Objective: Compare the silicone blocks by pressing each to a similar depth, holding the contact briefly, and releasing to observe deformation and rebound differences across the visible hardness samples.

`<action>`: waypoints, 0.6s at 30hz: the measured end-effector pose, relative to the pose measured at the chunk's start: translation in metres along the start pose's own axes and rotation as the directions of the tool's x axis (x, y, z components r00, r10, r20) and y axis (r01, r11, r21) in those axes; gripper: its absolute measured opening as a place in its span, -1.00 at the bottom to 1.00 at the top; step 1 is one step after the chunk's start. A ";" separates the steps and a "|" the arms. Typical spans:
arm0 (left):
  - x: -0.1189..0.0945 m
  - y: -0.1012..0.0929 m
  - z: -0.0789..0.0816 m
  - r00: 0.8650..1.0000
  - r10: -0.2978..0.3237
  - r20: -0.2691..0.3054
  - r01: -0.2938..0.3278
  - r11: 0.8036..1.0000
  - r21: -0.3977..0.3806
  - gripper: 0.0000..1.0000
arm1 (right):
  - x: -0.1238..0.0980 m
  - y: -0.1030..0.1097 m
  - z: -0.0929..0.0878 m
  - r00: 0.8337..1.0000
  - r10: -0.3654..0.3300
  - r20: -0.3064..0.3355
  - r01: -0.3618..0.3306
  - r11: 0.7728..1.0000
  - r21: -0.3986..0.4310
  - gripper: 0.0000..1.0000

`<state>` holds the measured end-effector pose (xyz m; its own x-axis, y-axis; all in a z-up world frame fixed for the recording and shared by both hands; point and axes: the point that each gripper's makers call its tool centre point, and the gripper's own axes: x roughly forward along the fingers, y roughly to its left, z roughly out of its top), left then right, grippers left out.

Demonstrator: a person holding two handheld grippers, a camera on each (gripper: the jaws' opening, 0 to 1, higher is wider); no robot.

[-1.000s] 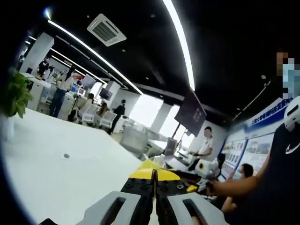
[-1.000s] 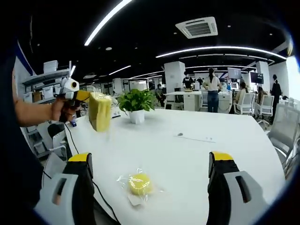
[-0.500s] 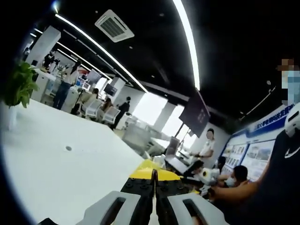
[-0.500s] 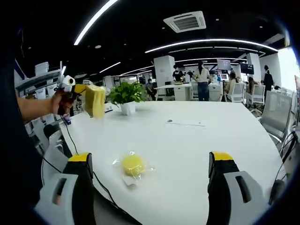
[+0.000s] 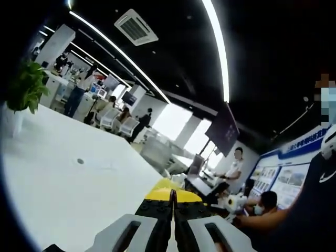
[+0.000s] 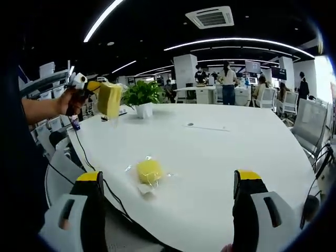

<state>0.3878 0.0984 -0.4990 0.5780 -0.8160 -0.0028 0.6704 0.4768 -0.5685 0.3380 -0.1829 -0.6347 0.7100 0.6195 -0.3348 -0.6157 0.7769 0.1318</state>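
Left gripper (image 6: 107, 100) lifted further off counter (image 6: 220, 157), fingers pinching yellow block; right gripper (image 6: 167, 210) fingers spread, wrapped yellow puck (image 6: 149, 171) nearer, unpressed

Round yellow silicone block (image 6: 149, 171), plastic-wrapped, on table

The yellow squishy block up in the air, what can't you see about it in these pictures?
- Right gripper view: the left gripper covers part of the rectangular yellow silicone block; it is too small to tell dents.
- Left gripper view: shut jaws hide it, leaving a yellow sliver.
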 end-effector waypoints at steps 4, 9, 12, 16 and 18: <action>-0.003 0.005 -0.005 1.000 0.014 -0.008 -0.014 1.000 -0.014 -1.00 | 0.001 0.001 -0.004 1.000 0.003 -0.001 -0.003 1.000 0.003 0.93; -0.006 0.014 -0.008 0.999 0.037 -0.001 -0.037 0.998 -0.045 -1.00 | 0.001 0.002 -0.007 1.000 0.002 -0.003 -0.002 1.000 0.022 0.93; -0.007 0.023 -0.012 0.998 0.062 -0.004 -0.062 0.996 -0.070 -1.00 | 0.002 0.001 -0.010 1.000 -0.001 -0.008 0.002 1.000 0.030 0.93; -0.009 0.033 -0.016 0.997 0.076 0.003 -0.076 0.992 -0.099 -1.00 | 0.001 0.001 -0.012 1.000 -0.007 -0.013 0.007 0.999 0.040 0.93; -0.010 0.041 -0.020 0.995 0.095 -0.002 -0.095 0.990 -0.109 -1.00 | 0.001 0.001 -0.013 1.000 -0.008 -0.010 0.008 0.999 0.050 0.93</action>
<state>0.4001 0.1196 -0.5388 0.6381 -0.7677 -0.0588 0.5581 0.5138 -0.6516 0.3333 -0.1828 -0.6470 0.7111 0.6123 -0.3455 -0.5921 0.7866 0.1752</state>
